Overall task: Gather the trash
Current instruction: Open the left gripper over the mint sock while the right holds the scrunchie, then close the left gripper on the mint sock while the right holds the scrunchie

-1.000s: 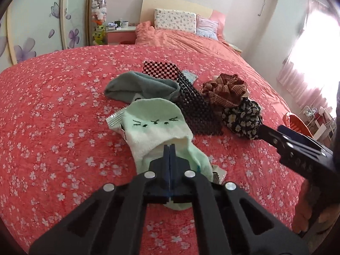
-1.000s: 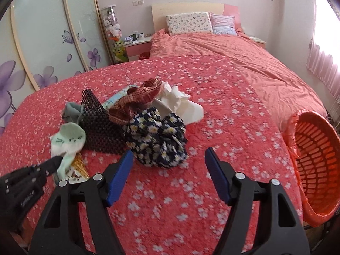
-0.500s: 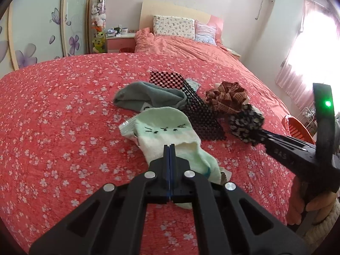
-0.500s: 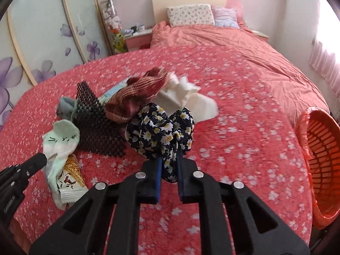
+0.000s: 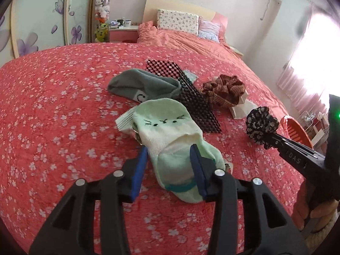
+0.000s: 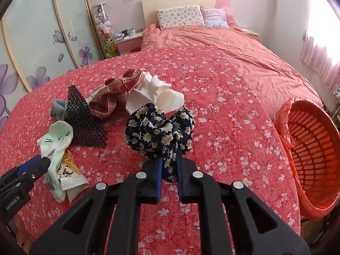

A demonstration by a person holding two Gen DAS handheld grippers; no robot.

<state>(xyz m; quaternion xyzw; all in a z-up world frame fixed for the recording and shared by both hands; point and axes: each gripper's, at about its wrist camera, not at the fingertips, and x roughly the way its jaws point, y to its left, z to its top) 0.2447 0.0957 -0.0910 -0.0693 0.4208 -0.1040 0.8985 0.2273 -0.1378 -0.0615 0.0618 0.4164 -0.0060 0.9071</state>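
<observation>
My right gripper (image 6: pixel 169 167) is shut on a dark daisy-print scrunchie (image 6: pixel 159 129) and holds it above the red bedspread; it also shows in the left wrist view (image 5: pixel 261 125). My left gripper (image 5: pixel 169 159) is open, its fingers on either side of a pale green cat-face sock (image 5: pixel 170 131). A snack wrapper (image 6: pixel 68 170) lies under that sock. Crumpled white tissue (image 6: pixel 157 94) lies behind the scrunchie. The orange mesh basket (image 6: pixel 312 155) stands at the bed's right edge.
A grey sock (image 5: pixel 144 85), a dark mesh mat (image 5: pixel 191 104) and a brown plaid scrunchie (image 5: pixel 225 89) lie in the pile on the flowered bedspread (image 5: pixel 53 116). Pillows and a nightstand stand far back.
My left gripper has opened around the green sock. My right gripper closed on the daisy scrunchie and lifted it off the bed.
</observation>
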